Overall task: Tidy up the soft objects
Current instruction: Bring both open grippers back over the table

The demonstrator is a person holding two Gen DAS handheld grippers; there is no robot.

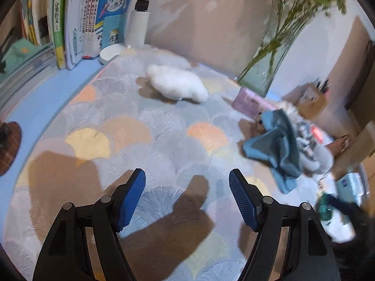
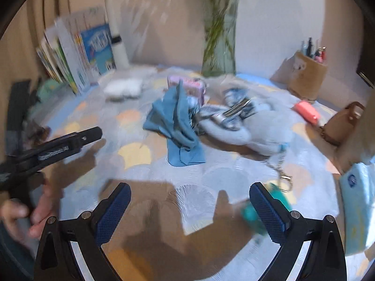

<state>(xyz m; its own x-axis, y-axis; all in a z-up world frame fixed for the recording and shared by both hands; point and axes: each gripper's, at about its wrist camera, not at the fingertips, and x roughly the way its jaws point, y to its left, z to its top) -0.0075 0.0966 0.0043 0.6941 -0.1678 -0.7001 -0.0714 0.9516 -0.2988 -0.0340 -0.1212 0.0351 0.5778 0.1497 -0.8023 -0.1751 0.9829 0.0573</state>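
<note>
Both the left gripper [image 1: 187, 199] and the right gripper [image 2: 189, 210] gape empty over bare patterned mat [image 1: 145, 126]; crumpled blue cloth [image 2: 178, 126] lies far, long axis near-to-far

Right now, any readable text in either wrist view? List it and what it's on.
"学霸 作文": cover of the upright blue book.
"作文": smaller teal booklet leaning before it.
"分类作文", roughly: green book spine.
White book spines: print too small.
Pink rectangular pack, light blue packet, black left gripper lettering: blurred, unreadable.
</note>
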